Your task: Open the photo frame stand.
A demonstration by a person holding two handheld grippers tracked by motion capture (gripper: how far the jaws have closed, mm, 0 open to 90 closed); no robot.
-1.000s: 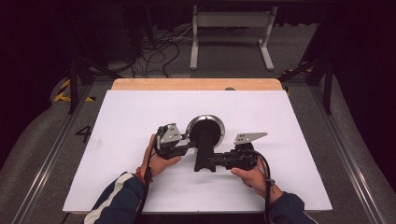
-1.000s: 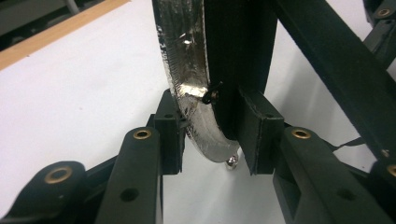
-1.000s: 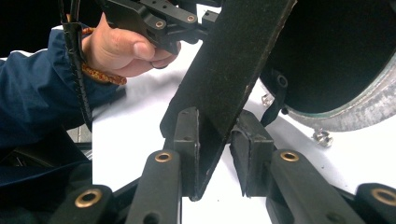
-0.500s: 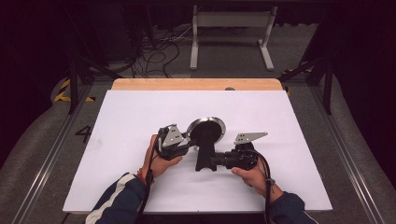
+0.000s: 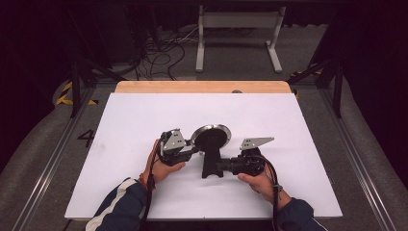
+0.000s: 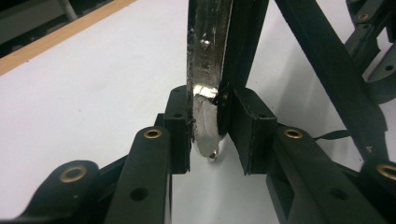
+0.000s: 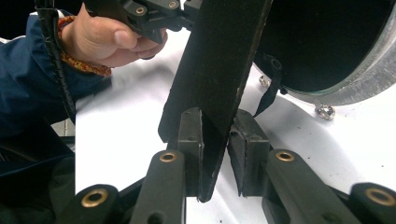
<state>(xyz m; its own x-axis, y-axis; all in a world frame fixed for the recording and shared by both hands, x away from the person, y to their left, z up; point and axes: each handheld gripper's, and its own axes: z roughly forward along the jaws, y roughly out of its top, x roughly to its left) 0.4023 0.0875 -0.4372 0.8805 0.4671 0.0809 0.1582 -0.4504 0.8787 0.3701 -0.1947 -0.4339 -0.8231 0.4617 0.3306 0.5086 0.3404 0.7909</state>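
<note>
A round frame (image 5: 210,137) with a silver rim and black back stands on the white table (image 5: 144,115), propped on its black stand leg (image 5: 210,166). My left gripper (image 5: 195,150) comes in from the left. In the left gripper view its pads (image 6: 180,135) pinch the silver rim (image 6: 205,70), and the left gripper (image 6: 212,135) has just been closing on it. From the right, my right gripper (image 5: 219,167) reaches the leg. My right gripper (image 7: 215,149) has the stand leg (image 7: 219,70) between its pads, closed a little tighter than before.
The white sheet (image 5: 288,125) covers the table, with a wooden strip (image 5: 202,86) along the far edge. Beyond the table are cables (image 5: 159,53) and a white floor stand (image 5: 238,29). The person's left hand (image 7: 107,42) shows in the right gripper view.
The round frame looks tipped a little flatter than a second ago. Both hands stay where they were, each gripper on its part of the frame.
</note>
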